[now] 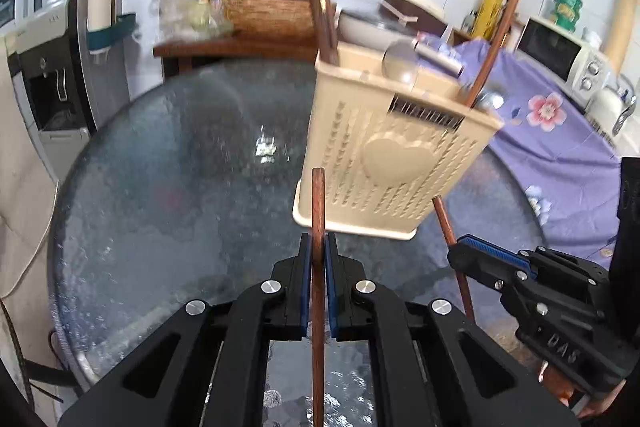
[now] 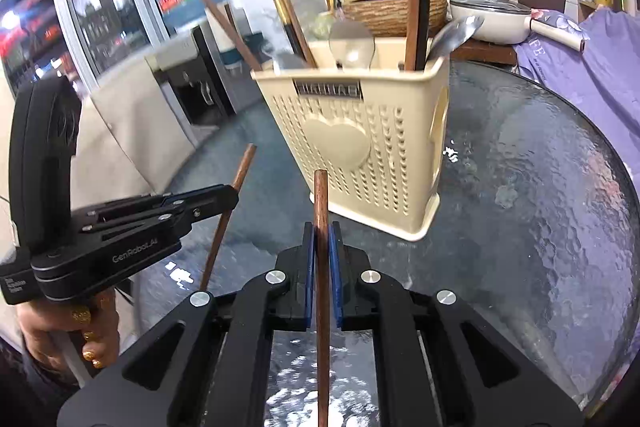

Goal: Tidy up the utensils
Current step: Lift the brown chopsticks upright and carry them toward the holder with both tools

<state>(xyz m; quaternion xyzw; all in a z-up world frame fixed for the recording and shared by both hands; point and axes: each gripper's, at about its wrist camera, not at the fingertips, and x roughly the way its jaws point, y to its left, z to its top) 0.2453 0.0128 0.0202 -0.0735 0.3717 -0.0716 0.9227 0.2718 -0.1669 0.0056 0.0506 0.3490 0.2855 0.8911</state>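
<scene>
Left gripper [image 1: 319, 247] is clamped on a wooden chopstick [image 1: 318, 211], right gripper [image 2: 321, 235] pinching a second chopstick [image 2: 321, 203]. Just past both tips, the beige utensil holder [image 1: 384, 163] stands on the glass table [image 1: 180, 187], more chopsticks and spoons inside.

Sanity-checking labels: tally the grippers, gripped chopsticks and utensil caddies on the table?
Grippers: 2 (left gripper, right gripper)
Gripped chopsticks: 2 (left chopstick, right chopstick)
Utensil caddy: 1
Total: 5
</scene>
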